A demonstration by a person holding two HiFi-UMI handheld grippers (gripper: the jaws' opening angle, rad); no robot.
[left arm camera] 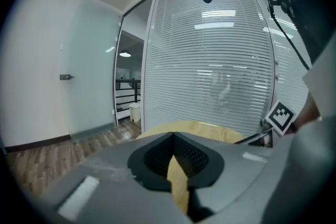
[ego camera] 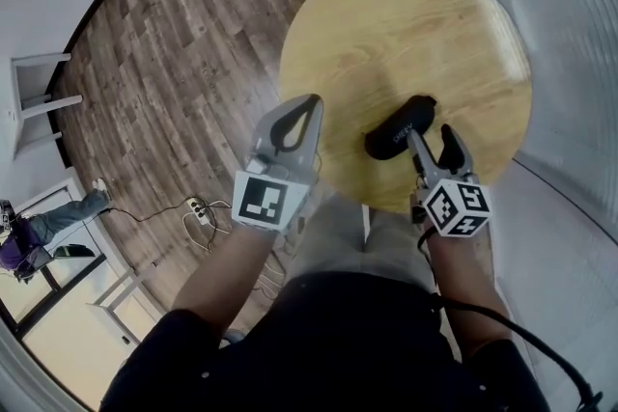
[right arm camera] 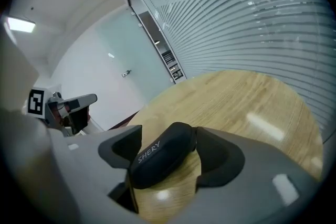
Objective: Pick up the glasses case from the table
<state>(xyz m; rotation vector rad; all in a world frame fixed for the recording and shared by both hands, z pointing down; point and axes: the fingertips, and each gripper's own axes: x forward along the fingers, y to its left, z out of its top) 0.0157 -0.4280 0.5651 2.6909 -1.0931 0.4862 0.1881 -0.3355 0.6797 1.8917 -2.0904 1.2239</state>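
With our right gripper (ego camera: 431, 138) fingers open around the glasses case (ego camera: 398, 129), it seems not yet lifted from the table (ego camera: 406, 24); our left gripper (ego camera: 311, 103) is closed, empty.

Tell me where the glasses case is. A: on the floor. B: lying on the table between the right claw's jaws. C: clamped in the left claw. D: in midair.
B: the glasses case rests on the table, the right claw open around it.

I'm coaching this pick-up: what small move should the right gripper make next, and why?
Probably close the right gripper on the glasses case: its jaws stand apart with the case lying slantwise between them on the table, not yet gripped.
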